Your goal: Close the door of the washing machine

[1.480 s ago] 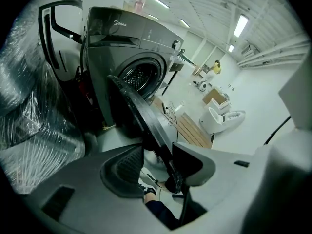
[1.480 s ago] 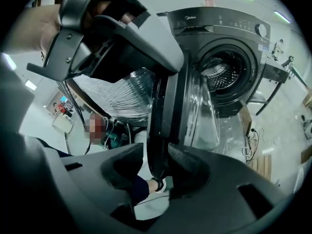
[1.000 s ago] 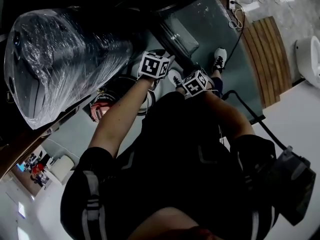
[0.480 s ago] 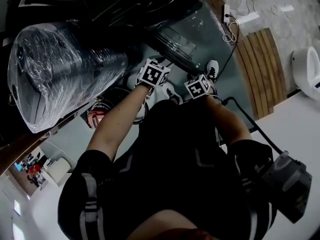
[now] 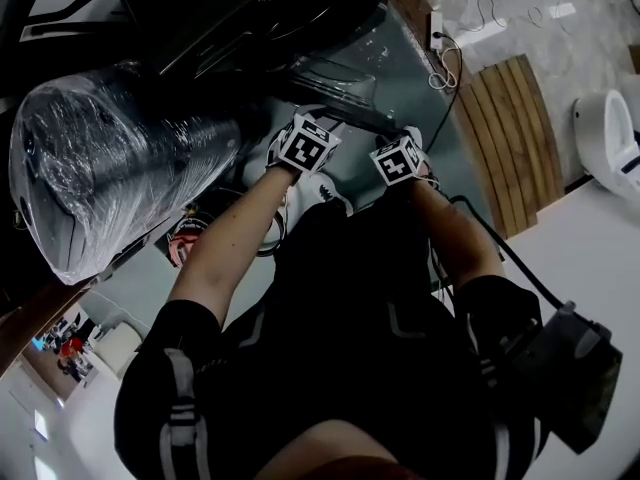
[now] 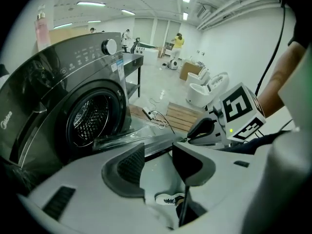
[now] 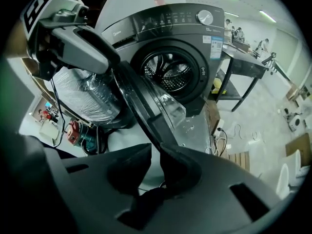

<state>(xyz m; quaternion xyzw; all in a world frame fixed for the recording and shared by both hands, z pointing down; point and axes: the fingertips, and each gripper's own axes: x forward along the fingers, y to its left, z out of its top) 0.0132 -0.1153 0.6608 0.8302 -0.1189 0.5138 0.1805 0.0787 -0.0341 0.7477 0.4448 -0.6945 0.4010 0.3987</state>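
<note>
- A dark grey front-loading washing machine (image 7: 146, 33) stands on the pale floor (image 7: 195, 130). Its round mouth is uncovered and the perforated metal drum (image 7: 168, 72) shows inside.
- A bulky dark rounded thing wrapped in shiny clear film (image 5: 110, 158) sits just beside the machine, on the left in the head view.
- The person in black clothes (image 5: 370, 348) faces the machine with both arms stretched towards it.
- The machine's round door with a dark rim and bulging clear glass (image 7: 156, 108) is swung wide open. It juts out from the front towards the person, and the right gripper view sees it nearly edge-on.
- A slatted wooden pallet (image 5: 520, 138) lies on the floor to the right, well apart from the door.
- The right tool (image 7: 156, 152) sits at the door's outer edge.
  - Its jaws have just been closing and now stand only a narrow slit apart.
  - The door's dark rim runs down to their tips.
  - Pale floor shows through the slit, and no pad can be seen pressing on the rim.
- The left tool (image 6: 158, 152) hangs just beside the right one.
  - Its jaws stand clearly apart and hold nothing.
  - The door's glass lies beyond their tips.
- A white shoe with black marks (image 6: 170, 199) shows on the floor below the left tool's jaws.
- A white power strip with a trailing cable (image 5: 440, 28) lies on the floor near the pallet's far end.
</note>
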